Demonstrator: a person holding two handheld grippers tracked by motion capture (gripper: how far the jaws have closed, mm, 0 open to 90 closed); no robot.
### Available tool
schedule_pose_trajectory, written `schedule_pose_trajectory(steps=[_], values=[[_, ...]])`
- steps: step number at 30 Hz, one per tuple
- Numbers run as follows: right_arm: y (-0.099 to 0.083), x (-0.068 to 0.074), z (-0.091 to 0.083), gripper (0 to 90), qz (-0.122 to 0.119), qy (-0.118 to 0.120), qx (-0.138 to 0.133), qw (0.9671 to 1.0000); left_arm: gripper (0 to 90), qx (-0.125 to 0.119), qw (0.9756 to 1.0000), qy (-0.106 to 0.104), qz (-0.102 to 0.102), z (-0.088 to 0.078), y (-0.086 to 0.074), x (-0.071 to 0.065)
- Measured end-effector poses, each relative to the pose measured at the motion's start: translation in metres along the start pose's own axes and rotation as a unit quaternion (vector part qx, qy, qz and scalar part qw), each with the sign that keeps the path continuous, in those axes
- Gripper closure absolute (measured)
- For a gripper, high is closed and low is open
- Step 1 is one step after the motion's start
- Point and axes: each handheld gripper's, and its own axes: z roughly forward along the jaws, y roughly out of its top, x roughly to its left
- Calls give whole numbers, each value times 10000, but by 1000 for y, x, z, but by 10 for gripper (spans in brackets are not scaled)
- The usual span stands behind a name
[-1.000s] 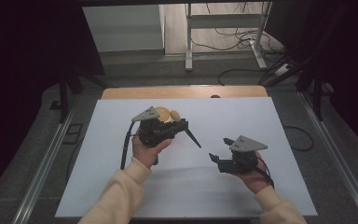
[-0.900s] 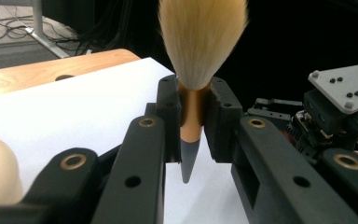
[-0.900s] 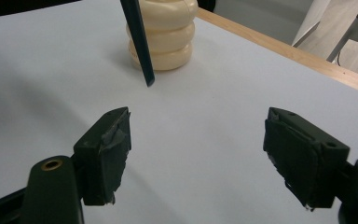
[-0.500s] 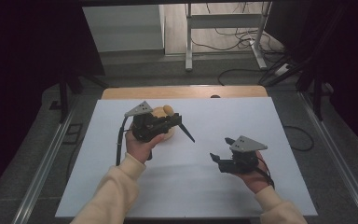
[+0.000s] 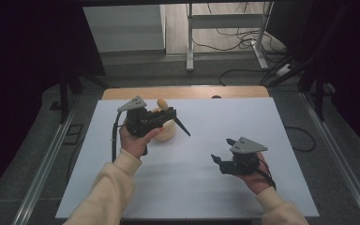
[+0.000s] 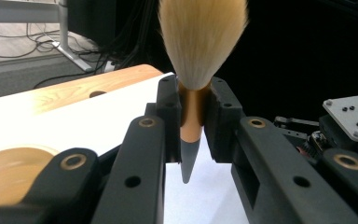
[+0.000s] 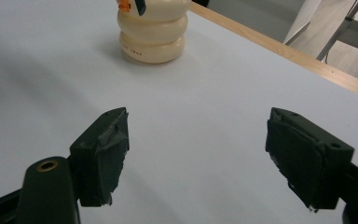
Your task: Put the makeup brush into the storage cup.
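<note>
Leftward and back has gone the left gripper (image 5: 157,123), jaws clenched on a brush (image 6: 196,70) above the cream holder (image 7: 151,35). Right gripper (image 5: 220,164) rests nearer the person, jaws released. Brush seems lifted out; whatever follows remains undone.

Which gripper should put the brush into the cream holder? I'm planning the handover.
Left: its fingers already clamp the brush beside the cream holder. The right gripper is open, empty and farther away.
</note>
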Motion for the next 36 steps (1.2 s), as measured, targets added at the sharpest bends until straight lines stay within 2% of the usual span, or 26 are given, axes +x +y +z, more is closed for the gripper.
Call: schedule_pose_trajectory(steps=[13, 36], values=[[-1, 0, 1, 221, -20, -16, 50, 10000, 785, -113, 9998, 169, -3, -10, 11, 8], [-1, 0, 2, 218, -33, -43, 86, 9999, 785, -112, 9989, 447, -3, -21, 22, 22]])
